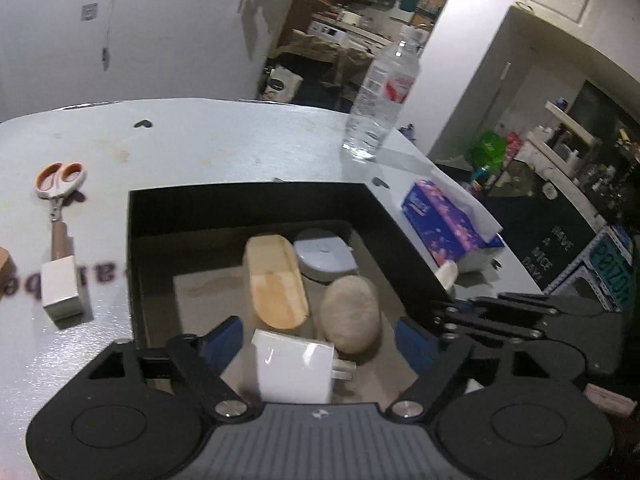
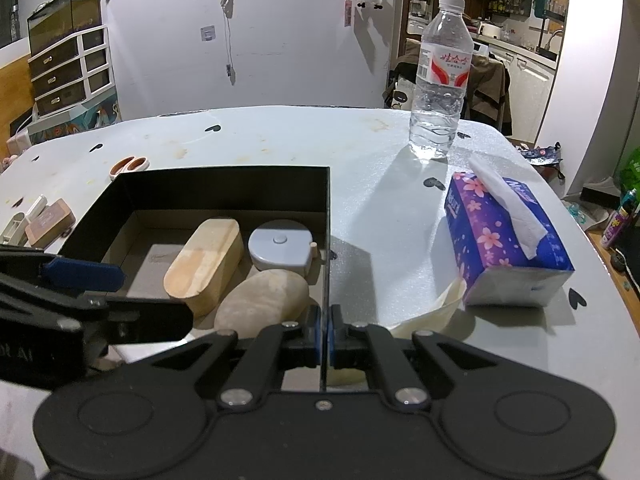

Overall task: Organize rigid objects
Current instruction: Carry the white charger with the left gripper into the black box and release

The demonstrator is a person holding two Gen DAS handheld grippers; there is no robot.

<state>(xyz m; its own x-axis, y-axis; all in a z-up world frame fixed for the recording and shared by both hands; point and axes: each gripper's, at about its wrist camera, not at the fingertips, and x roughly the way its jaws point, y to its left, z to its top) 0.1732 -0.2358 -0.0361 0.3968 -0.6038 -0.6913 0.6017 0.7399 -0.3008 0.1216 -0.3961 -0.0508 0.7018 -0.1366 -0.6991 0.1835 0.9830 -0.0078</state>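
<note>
- Left wrist view: the left gripper hangs over the black box, jaws spread, not touching the white charger between them.
- The wooden case, stone and round grey case lie inside the box.
- The right gripper has its jaws pressed together on the box's right wall.
- Scissors lie on the table.

one black box, one stone, one bottle, two white plugs.
</note>
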